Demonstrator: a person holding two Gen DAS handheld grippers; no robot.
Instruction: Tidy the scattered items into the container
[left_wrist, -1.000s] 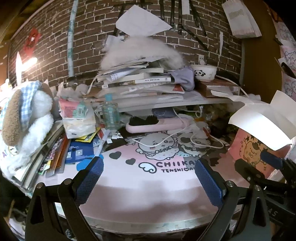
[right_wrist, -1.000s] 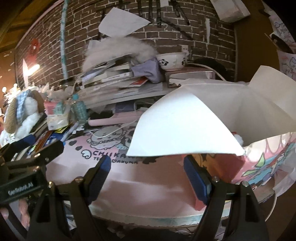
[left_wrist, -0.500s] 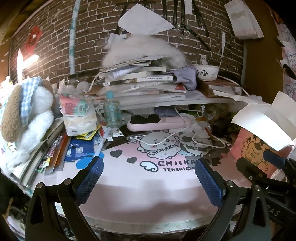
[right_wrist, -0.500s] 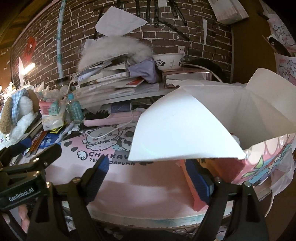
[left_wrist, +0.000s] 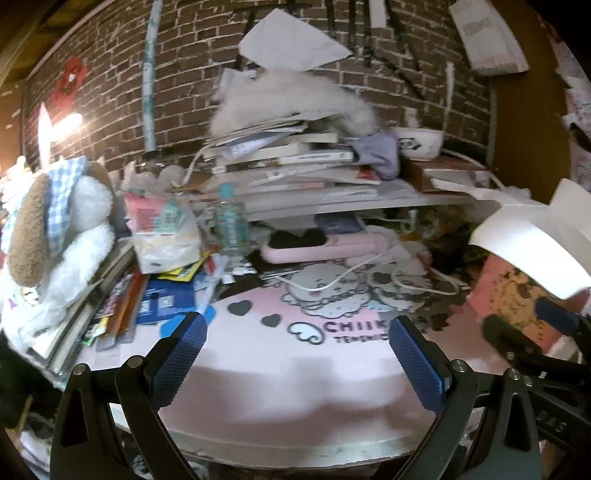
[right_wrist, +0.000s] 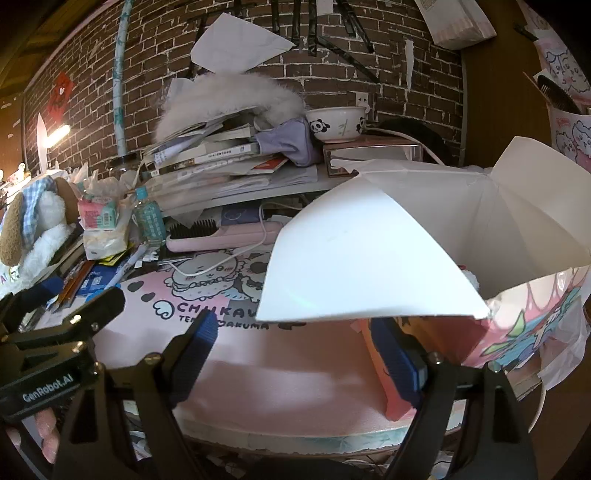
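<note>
Opening a little wider just now, the right gripper (right_wrist: 295, 350) has spread its blue pads, and nothing sits between them — only the pink table mat (right_wrist: 266, 373) shows in the gap. The left gripper (left_wrist: 295, 354) has its pads spread wide too, with nothing held. Both hands look almost the same as a moment ago; the view has only shifted a tiny bit, and no item on the table has gone anywhere. The container looks to be the white box (right_wrist: 461, 236) with its flaps up and cartoon pictures on its side, standing at the right edge of the table, just beside the right gripper. The messy things lie further back and to the left — the pink hairbrush (left_wrist: 325, 247) with its white cord (left_wrist: 369, 273), the little water bottle (left_wrist: 229, 221), the blue packet (left_wrist: 166, 299) and the bag of tissues (left_wrist: 162, 236). So it seems the tidying has not really begun. Both tools are ready to grab, and the next job is probably to reach out for one item, maybe the brush.
</note>
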